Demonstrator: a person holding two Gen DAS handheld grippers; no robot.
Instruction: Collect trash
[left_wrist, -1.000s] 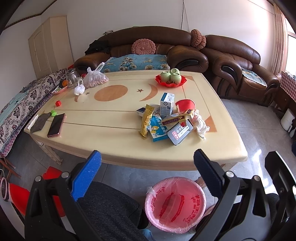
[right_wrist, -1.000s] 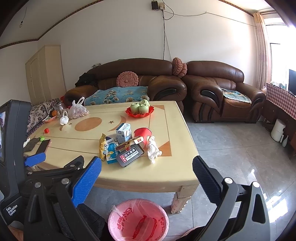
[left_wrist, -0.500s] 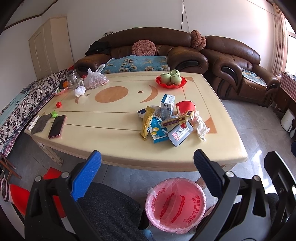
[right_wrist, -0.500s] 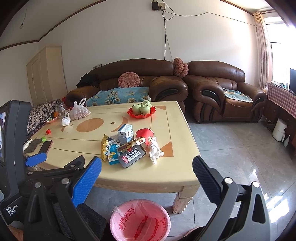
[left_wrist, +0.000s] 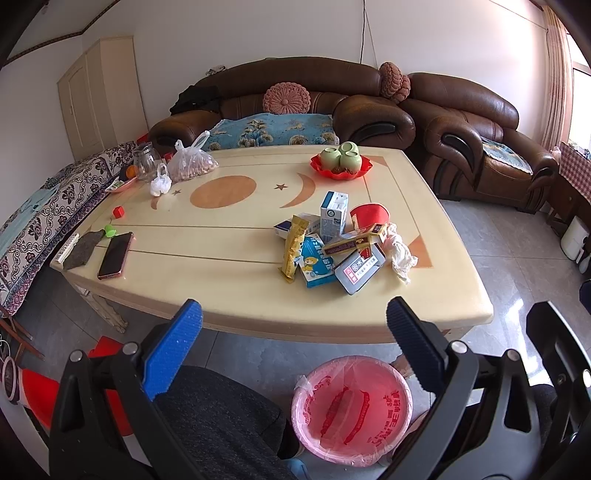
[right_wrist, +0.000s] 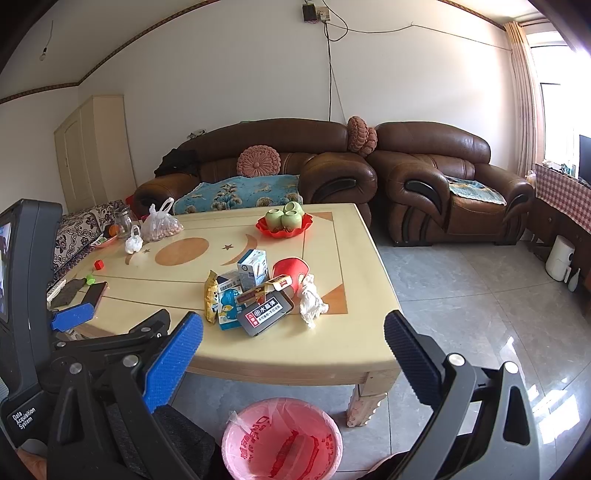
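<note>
A heap of trash (left_wrist: 332, 245) (right_wrist: 255, 291) lies on the right half of the cream table (left_wrist: 221, 295): a yellow snack wrapper (left_wrist: 291, 247), a small milk carton (left_wrist: 333, 214), a red paper cup (left_wrist: 369, 218), a dark flat box (left_wrist: 360, 267) and a crumpled tissue (left_wrist: 399, 253). On the floor in front of the table stands a bin with a pink liner (left_wrist: 351, 408) (right_wrist: 282, 441). My left gripper (left_wrist: 293, 321) is open and empty, held before the table edge. My right gripper (right_wrist: 293, 332) is also open and empty. The left gripper (right_wrist: 70, 321) shows at the left of the right wrist view.
A phone (left_wrist: 115, 254), a dark cloth (left_wrist: 82, 249) and small red and green pieces lie at the table's left end. A red tray of green cups (left_wrist: 340, 162), a bag of nuts (left_wrist: 190, 162) and a jar stand at the back. Brown sofas (left_wrist: 332, 103) stand behind.
Both views have shifted slightly, with the table and trash heap a little lower and nearer in frame. Both grippers stay open and nothing on the table has moved.
</note>
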